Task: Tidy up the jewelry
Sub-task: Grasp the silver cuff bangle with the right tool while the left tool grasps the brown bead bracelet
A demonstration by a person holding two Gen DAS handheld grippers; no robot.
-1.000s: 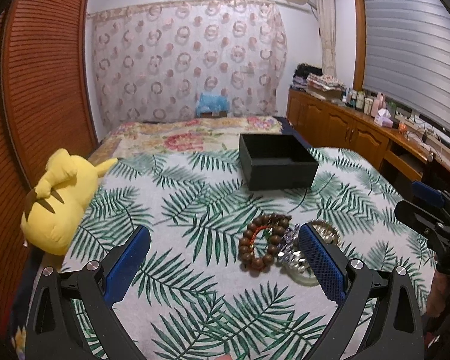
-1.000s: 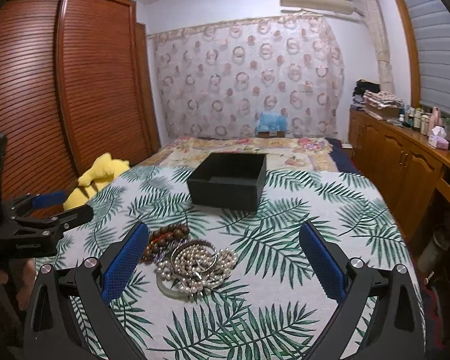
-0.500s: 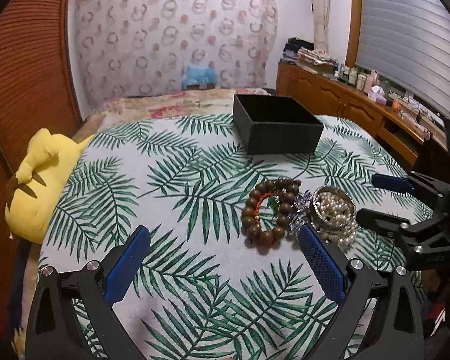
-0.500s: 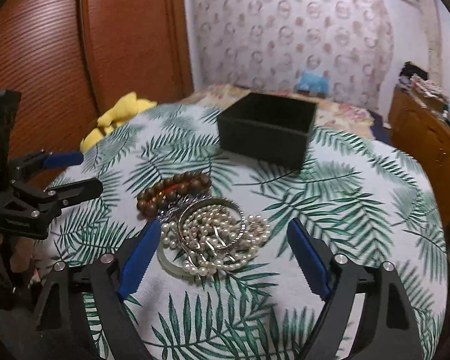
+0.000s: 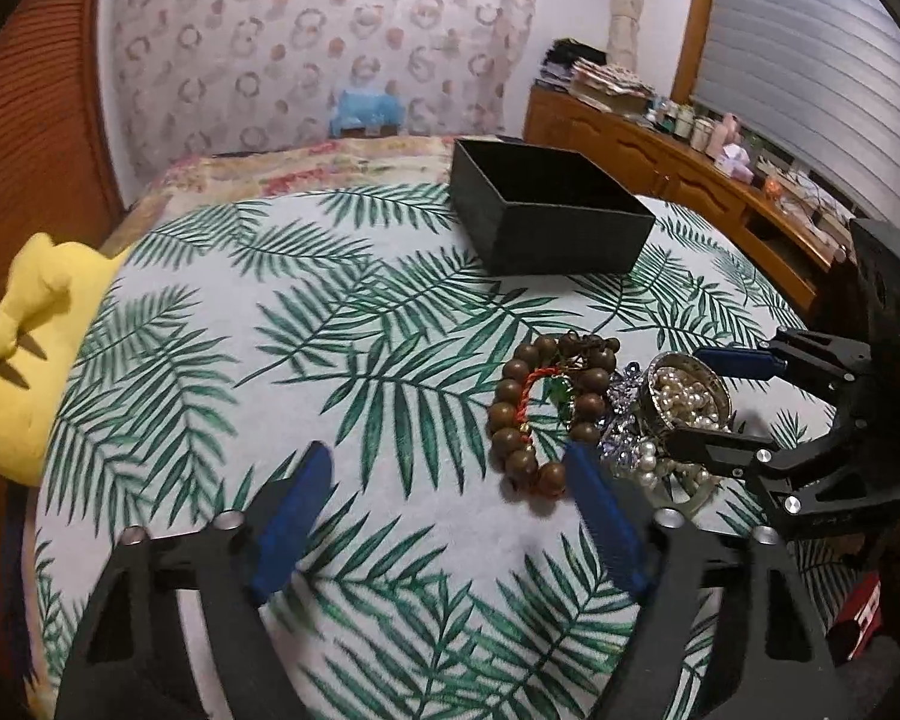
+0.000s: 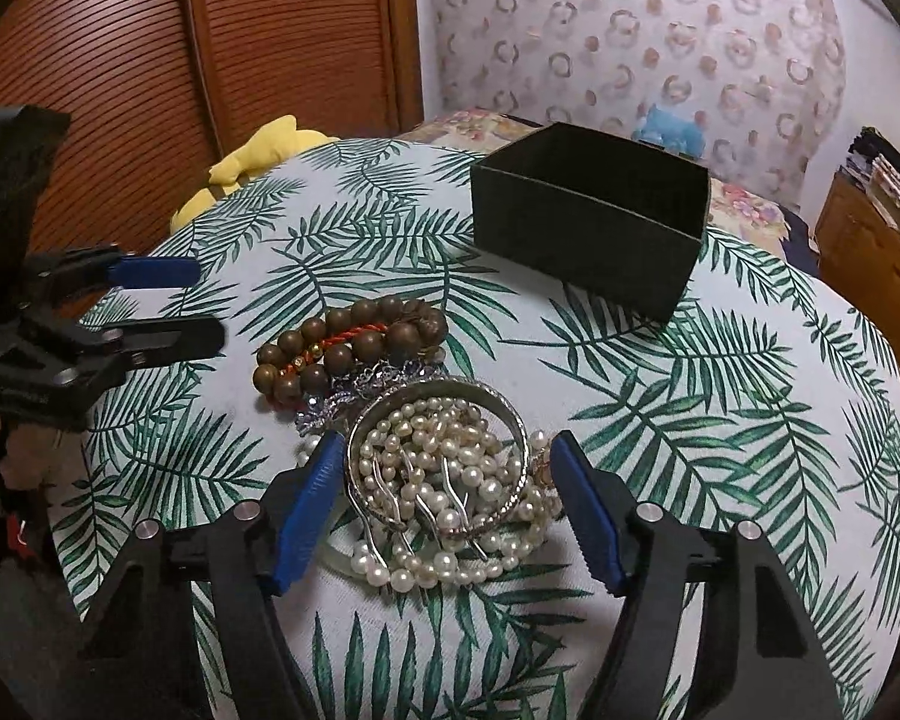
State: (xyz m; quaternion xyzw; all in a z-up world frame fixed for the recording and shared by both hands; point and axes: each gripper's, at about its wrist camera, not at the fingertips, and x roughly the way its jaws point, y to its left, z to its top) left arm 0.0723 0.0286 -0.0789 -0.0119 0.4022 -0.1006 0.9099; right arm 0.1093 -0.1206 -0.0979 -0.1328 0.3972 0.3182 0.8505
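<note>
A pile of jewelry lies on the leaf-print cover [image 5: 270,330]. It holds a brown wooden bead bracelet [image 5: 516,414] [image 6: 354,342] around a red cord, a crystal piece [image 6: 366,384], and a silver bangle [image 6: 510,414] over pearl strands [image 6: 438,456] [image 5: 684,396]. Behind it stands an open black box [image 5: 546,228] [image 6: 588,240]. My right gripper [image 6: 444,444] [image 5: 708,402] straddles the bangle and pearls, jaws closing, pads not pressing. My left gripper [image 5: 447,450] [image 6: 204,306] is also closing, with nothing between its jaws. The wooden bracelet lies just beyond its right fingertip [image 5: 576,456].
A yellow plush toy [image 5: 24,348] [image 6: 252,156] lies at the cover's left edge. A wooden sideboard [image 5: 660,162] with bottles runs along the right, a slatted wardrobe [image 6: 150,60] along the left. A patterned curtain hangs behind the bed.
Both grippers have come down and closer to the jewelry pile, tilting downward. Both pairs of jaws have narrowed. The right one now has the bangle and pearls between its fingers.
</note>
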